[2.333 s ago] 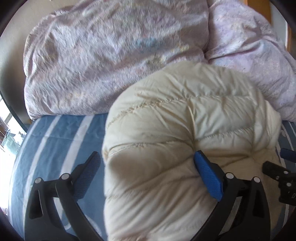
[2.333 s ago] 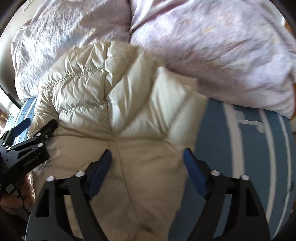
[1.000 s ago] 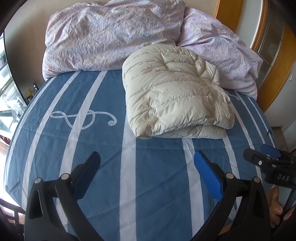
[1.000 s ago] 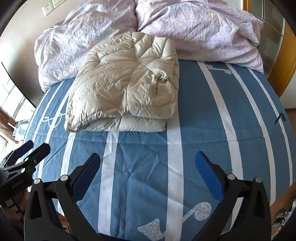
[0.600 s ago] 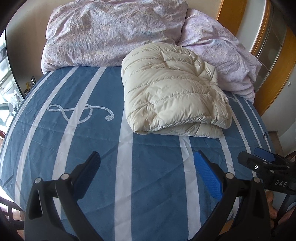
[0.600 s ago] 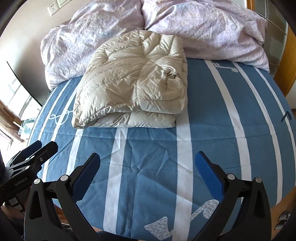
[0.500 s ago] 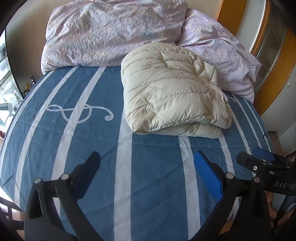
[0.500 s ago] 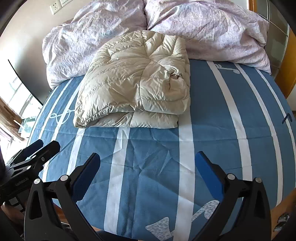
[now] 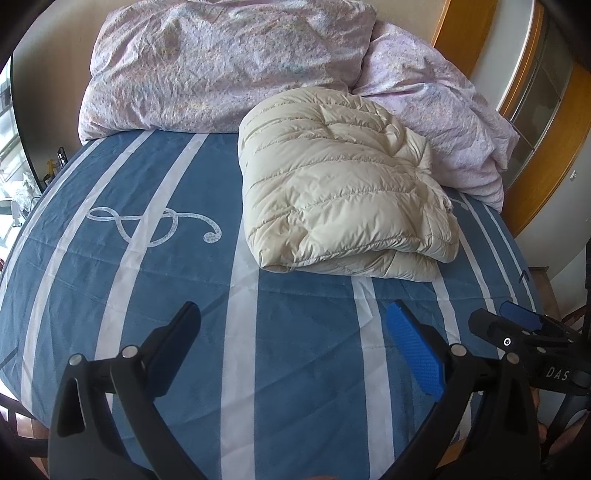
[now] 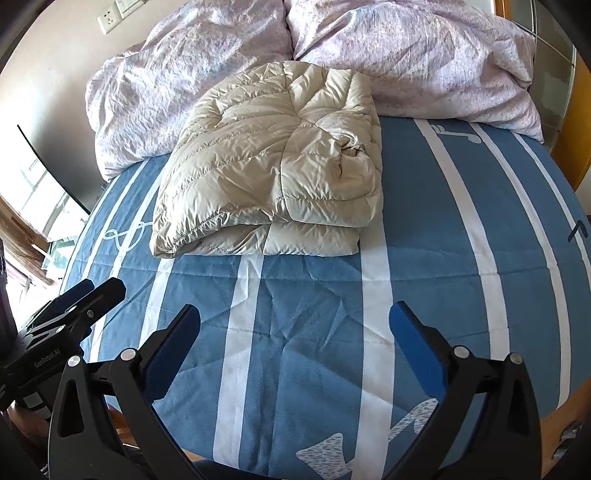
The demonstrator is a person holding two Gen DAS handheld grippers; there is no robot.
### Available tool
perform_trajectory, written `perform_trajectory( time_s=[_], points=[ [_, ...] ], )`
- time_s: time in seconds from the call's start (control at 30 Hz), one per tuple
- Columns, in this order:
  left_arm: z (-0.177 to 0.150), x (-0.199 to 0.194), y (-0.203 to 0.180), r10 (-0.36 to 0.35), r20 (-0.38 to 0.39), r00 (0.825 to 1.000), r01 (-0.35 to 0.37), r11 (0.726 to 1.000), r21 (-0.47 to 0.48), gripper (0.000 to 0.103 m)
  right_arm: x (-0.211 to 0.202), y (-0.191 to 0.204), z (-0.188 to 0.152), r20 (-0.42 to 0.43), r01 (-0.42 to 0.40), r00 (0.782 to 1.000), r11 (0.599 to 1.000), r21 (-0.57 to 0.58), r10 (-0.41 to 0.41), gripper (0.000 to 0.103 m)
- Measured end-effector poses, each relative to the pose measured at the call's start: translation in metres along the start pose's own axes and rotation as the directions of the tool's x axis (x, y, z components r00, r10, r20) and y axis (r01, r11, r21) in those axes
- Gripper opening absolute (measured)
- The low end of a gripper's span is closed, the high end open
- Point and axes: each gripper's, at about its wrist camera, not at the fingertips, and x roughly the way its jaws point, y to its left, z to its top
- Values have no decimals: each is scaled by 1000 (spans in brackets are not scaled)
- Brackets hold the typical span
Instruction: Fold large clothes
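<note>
Cream quilted down jacket [image 9: 340,199] lies folded into a thick rectangular bundle on the bed [image 9: 147,280], toward the far edge, its far end pressed against the two lilac floral pillows [image 9: 221,70] piled along that edge. Folded edge faces the near side, layers stacked; a small puckered tuck shows on the top layer near its right side in the right wrist view [image 10: 280,173]. Bed cover is blue with white lengthwise stripes; a white treble-clef motif [image 9: 155,225] sits left of the jacket, toward the left edge, and part of another patterned white motif [image 10: 369,443] shows at the near edge. Left gripper [image 9: 291,343] hangs over the near part of the bed, well apart from the jacket, jaws spread wide with nothing between them; blue pad on the inner face of its right finger. Right gripper [image 10: 295,343] likewise over the near edge, jaws wide apart, empty, clear of the jacket. Each gripper shows at the side of the other's view, low and beside the bed. Wall socket [image 10: 110,16] at upper left above the pillows; wooden frame [image 9: 546,147] past the right edge of the bed.
</note>
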Motion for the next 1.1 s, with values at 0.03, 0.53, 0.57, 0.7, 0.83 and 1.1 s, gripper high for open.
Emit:
perform_trajectory(
  time_s=[0.03,0.53,0.57,0.7,0.83,1.1],
  points=[
    [0,0,0,-1,0,1000,1,1000,0,100,0,0,0,-1,0,1000,1000,-1,0,102],
    [0,3,0,-52,1,999,52,998,-20,100,3,-5,0,-8,-24,1000,1000,20,24,102],
    [-1,3,0,-52,1,999,52,998,-20,100,3,-5,0,-9,-24,1000,1000,20,24,102],
    [0,3,-2,-53,0,999,53,998,-20,100,4,-5,0,-12,-25,1000,1000,17,25,102],
    [0,3,-1,-54,1,999,54,998,-19,100,5,-5,0,-14,-25,1000,1000,19,25,102],
    [0,3,-2,-55,1,998,55,998,-19,100,8,-4,0,-23,-27,999,999,18,27,102]
  ],
)
